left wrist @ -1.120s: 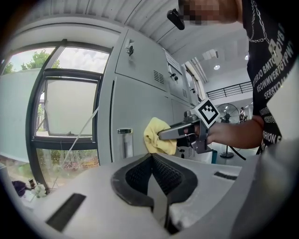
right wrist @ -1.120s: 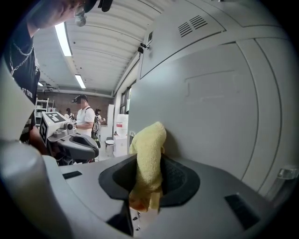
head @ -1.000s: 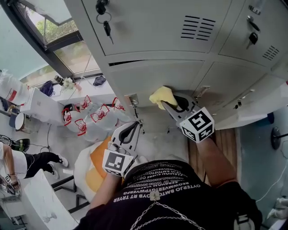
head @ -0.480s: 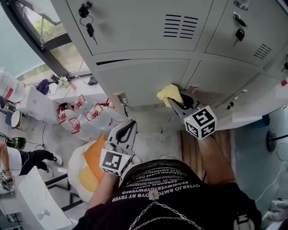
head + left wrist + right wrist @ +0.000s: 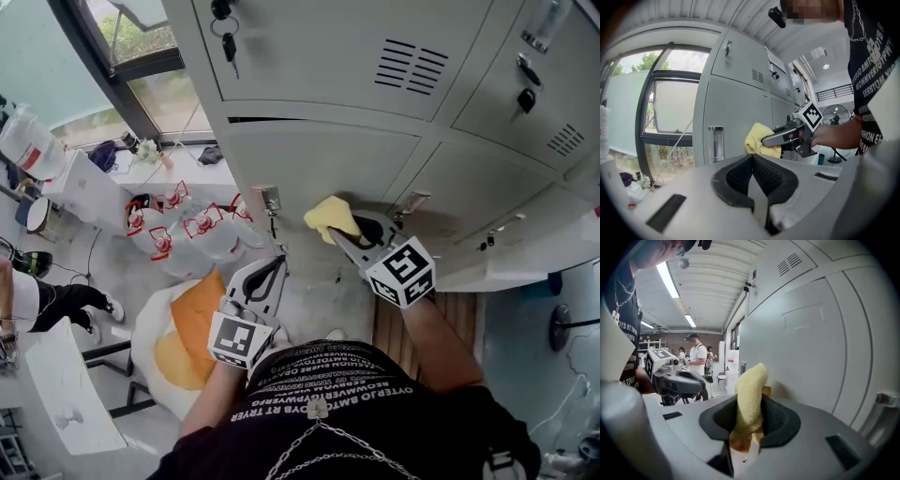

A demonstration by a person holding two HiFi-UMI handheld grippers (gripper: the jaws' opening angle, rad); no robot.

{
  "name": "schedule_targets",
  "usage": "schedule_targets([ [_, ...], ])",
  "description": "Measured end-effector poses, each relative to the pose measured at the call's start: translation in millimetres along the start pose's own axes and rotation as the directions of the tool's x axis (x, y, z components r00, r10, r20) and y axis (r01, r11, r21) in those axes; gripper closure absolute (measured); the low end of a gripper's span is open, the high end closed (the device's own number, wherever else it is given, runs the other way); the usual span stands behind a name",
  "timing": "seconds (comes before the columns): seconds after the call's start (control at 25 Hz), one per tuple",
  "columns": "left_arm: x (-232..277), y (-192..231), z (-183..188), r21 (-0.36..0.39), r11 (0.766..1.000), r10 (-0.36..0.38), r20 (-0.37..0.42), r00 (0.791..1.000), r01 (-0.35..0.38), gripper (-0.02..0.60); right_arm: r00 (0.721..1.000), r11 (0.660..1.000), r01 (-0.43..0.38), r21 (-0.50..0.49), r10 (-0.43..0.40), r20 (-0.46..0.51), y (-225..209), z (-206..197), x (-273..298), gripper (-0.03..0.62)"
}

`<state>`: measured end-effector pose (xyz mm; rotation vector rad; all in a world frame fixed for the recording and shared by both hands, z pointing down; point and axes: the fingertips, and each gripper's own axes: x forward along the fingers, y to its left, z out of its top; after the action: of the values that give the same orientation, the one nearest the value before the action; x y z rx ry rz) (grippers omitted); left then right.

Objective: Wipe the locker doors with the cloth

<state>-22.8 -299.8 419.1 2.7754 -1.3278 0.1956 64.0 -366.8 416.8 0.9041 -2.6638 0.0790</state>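
Nearest me, the left tool hangs low by my torso with its jaws pressed together and nothing between them, well short of the lockers. It has no part in the stroke. Further out and higher, the right tool reaches forward, clamped on the yellow cloth. In the right gripper view the cloth stands up between the pads as a narrow folded wad, its long axis running along the jaws and its free end sticking out past the tips. That free end points straight at the lower locker door and looks to be pressed against it, though I cannot confirm contact from these angles. The door is flat and grey. From the cloth it runs left toward the latch plate at its edge and right toward the seam with the next door. I judge that the coming pass should slide sideways across the panel with the right tool, since that is the nearer one and already has the cloth facing the metal. Beyond, the upper doors with vents and hanging keys are out of reach.
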Motion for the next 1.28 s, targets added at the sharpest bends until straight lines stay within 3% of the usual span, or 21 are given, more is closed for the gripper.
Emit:
schedule_targets([
  [0.24, -19, 19, -9, -0.009, 0.998, 0.066, -0.039, 0.997, -0.067, 0.575, 0.997, 0.997, -0.08, -0.006, 0.08, -0.021, 25, -1, 51, 0.485],
  [0.56, -33, 33, -11, -0.007, 0.995, 0.095, -0.046, 0.994, -0.095, 0.575, 0.998, 0.999, -0.017, -0.034, 0.015, -0.06, 18, -7, 72, 0.485],
  [1.28, -5, 6, -6, 0.023, 0.998, -0.051, -0.045, 0.998, 0.052, 0.575, 0.972, 0.975, 0.208, 0.074, -0.198, -0.128, -50, -63, 0, 0.485],
])
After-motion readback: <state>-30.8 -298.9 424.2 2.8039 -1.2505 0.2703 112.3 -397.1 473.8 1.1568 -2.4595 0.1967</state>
